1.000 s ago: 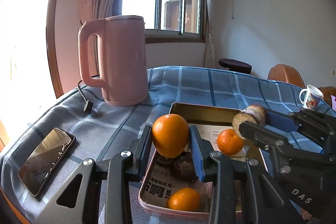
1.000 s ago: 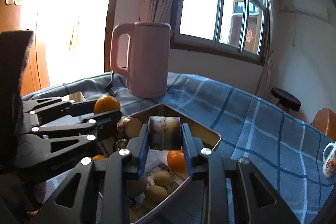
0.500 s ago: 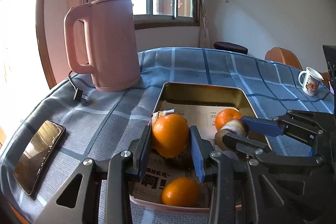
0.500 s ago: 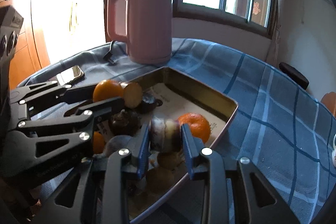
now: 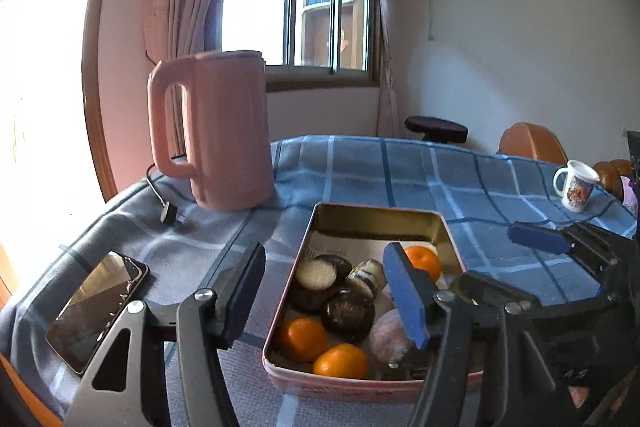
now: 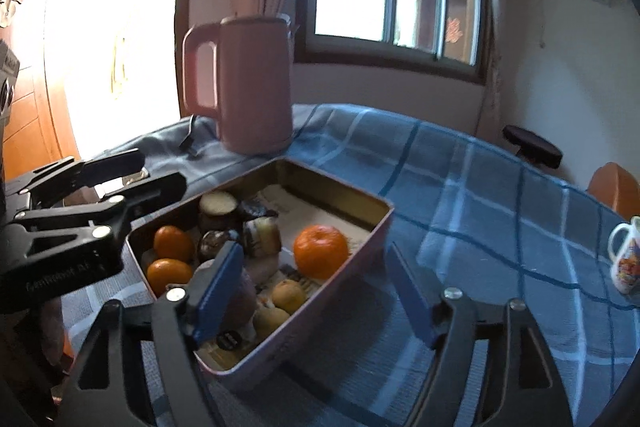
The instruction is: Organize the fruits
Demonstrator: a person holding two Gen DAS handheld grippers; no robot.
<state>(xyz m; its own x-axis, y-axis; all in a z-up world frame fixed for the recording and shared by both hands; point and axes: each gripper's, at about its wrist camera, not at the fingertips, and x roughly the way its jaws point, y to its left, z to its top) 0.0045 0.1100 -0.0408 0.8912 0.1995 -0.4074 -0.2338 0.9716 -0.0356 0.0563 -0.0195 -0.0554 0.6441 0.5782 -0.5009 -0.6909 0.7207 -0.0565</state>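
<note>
1. Desk (image 5: pixel 400 167), blue check cloth, carries pink kettle (image 5: pixel 224 131), phone (image 5: pixel 96 311), mug (image 5: pixel 574 185)
2. Tin tray (image 5: pixel 448 227) mid-desk holds the fruit: three oranges (image 5: pixel 302 339), dark cut pieces, small yellowish ones
3. Step looks like clearing off after a drop: lift straight up, don't clip the rim
4. Left tongs (image 5: pixel 324 291) spread wide, nothing held, over tray's near-left edge
5. Right tongs (image 6: pixel 316 293) also wide and bare, straddling tray's right wall; can't tell if touching

left tongs (image 5: pixel 324 291) spread wide, right tongs (image 6: pixel 316 291) spread wide
</note>
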